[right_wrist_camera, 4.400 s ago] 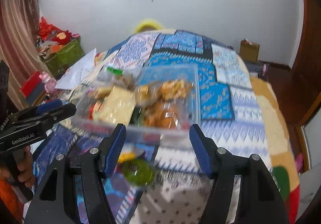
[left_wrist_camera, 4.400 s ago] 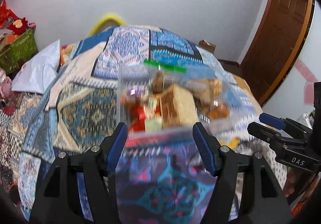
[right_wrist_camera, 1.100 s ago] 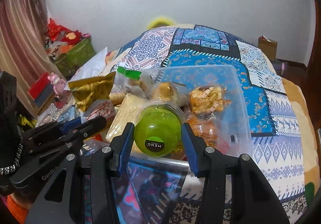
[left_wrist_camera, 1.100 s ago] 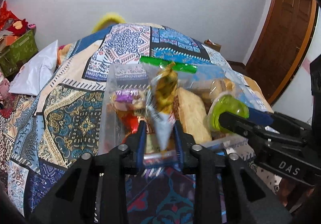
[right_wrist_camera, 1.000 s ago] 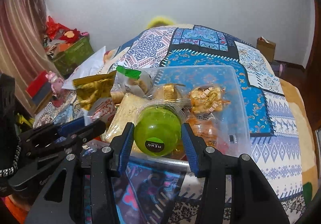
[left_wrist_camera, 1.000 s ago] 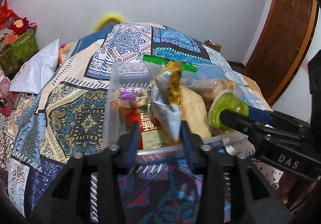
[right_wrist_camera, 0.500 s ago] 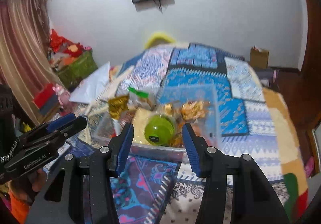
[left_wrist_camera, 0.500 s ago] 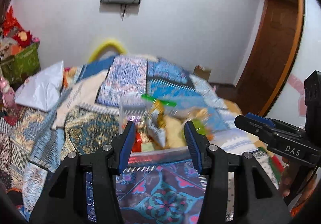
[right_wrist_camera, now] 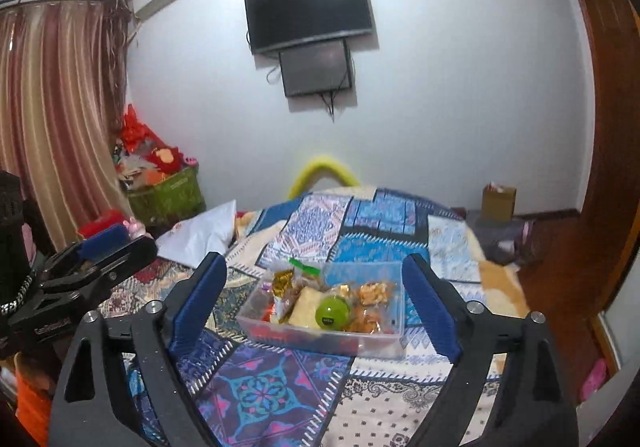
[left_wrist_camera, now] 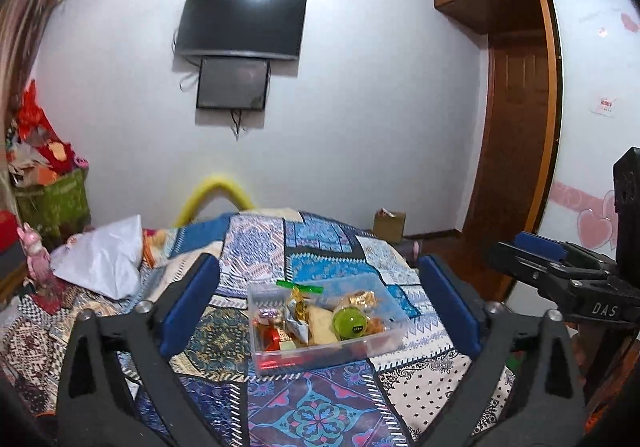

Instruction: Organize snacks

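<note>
A clear plastic box (left_wrist_camera: pixel 320 357) of snacks sits on the patterned bedspread (left_wrist_camera: pixel 312 407). In it lie a green round cup (left_wrist_camera: pixel 349 323), a gold and silver snack bag (left_wrist_camera: pixel 298 313), a pale cracker pack and several small wrapped snacks. The box (right_wrist_camera: pixel 380 345) also shows in the right wrist view with the green cup (right_wrist_camera: pixel 332 311) and the gold bag (right_wrist_camera: pixel 283 279). My left gripper (left_wrist_camera: pixel 320 311) is open and empty, well back from the box. My right gripper (right_wrist_camera: pixel 314 311) is open and empty, also held back and above the bed.
A white pillow (left_wrist_camera: pixel 104 259) lies at the bed's left. A green basket of red items (right_wrist_camera: pixel 168 191) stands by the curtain. Two screens (left_wrist_camera: pixel 240 47) hang on the far wall. A cardboard box (right_wrist_camera: pixel 498 203) and a wooden door (left_wrist_camera: pixel 516 151) are at the right.
The left gripper let go of the gold snack bag and the right let go of the green cup, both now in the box. Both grippers opened wide and pulled back and up.
</note>
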